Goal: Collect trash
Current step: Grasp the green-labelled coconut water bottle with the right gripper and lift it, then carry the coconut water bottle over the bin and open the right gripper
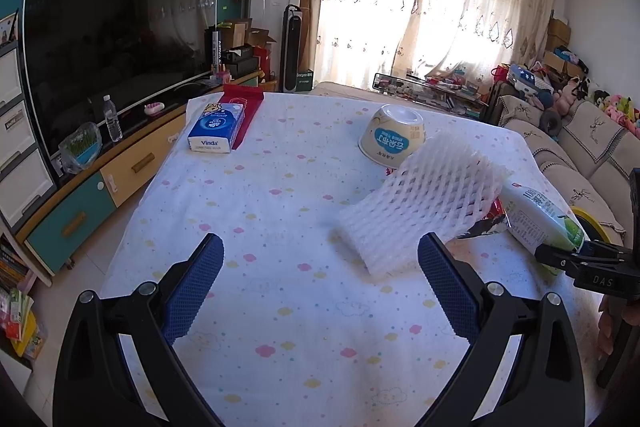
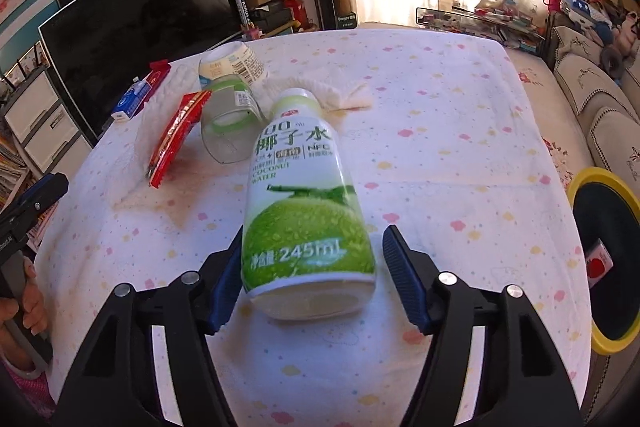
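Coconut water bottle [image 2: 308, 203]: smooth plastic, rounded body under a glossy green and white label, pale cap; lies on its side on the counter [image 2: 460, 155], base toward the right wrist camera, between the fingers of the right tongs [image 2: 310, 277]. Left pad appears to touch the bottle's side; a clear gap stands between the right pad and the bottle. Tongs partly open, no grip seen.

Just beyond the cap: a crumpled white tissue [image 2: 340, 93]. Left of the bottle: a clear plastic cup [image 2: 230, 123] on its side with a green band, touching or nearly touching the bottle; behind it a paper tub [image 2: 232, 65], cream with printed label, inverted. Further left: a flat red foil wrapper [image 2: 178, 139], crinkled.

White foam net sleeve [image 1: 424, 211], soft lattice texture, oblong, leaning over the bottle end in the left wrist view.

Left tongs [image 1: 320, 283]: wide open, nothing between the blue textured pads, above bare cloth.

Tissue pack [image 1: 218, 133], blue and white soft wrap, rests on a flat red packet near the far left corner.

Counter covered by a white cloth with small pastel cloud print.

Yellow-rimmed round bin [image 2: 600, 259], dark inside, stands just beside the counter's right edge, a small red and white carton visible inside
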Tool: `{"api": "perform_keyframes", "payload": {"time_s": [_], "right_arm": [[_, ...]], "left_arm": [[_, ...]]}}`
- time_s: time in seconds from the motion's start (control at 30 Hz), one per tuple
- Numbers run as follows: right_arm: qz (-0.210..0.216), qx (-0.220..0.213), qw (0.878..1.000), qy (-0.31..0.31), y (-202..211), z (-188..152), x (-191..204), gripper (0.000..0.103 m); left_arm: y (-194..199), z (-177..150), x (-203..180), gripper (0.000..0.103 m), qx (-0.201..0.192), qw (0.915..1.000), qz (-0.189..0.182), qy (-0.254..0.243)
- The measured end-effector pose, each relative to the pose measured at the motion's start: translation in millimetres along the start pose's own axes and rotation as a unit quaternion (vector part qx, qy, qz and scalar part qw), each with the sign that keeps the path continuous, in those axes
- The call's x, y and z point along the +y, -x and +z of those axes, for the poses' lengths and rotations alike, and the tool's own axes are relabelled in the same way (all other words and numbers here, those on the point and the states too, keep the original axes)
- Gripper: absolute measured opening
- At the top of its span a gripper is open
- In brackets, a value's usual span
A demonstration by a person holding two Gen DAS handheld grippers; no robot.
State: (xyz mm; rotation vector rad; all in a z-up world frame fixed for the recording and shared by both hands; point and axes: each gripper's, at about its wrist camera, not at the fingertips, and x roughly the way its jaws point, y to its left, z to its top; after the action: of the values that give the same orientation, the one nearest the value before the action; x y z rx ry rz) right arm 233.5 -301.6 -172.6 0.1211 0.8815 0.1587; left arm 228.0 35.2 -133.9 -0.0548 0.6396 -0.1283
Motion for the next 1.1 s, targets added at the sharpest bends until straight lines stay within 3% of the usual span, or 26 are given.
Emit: {"api": "perform_keyframes", "payload": {"time_s": [0.03,0.1,0.5,1.1], "right_arm": [[0.005,0.001,1.000,-0.003,0,-1,-1,0.063],[0.004,-0.009,1.000,-0.003,5,-2,-2,0.052],[0.026,-0.136,0.990,0.002,102,14,-4,0.049],[0.021,-0.145,0.989,-0.019,122,6,-20,0.049]], "left_arm": [[-1,0,0,0.096,0.001,1.0000,0.000,0.000],[-2,-1,0,0.096,0.002,1.0000,0.000,-0.001],[-5,0,2,0.096,0.005,1.0000,0.002,0.000],[-6,-2,4,0.096,0.004,1.0000,0.003,0.004]]}}
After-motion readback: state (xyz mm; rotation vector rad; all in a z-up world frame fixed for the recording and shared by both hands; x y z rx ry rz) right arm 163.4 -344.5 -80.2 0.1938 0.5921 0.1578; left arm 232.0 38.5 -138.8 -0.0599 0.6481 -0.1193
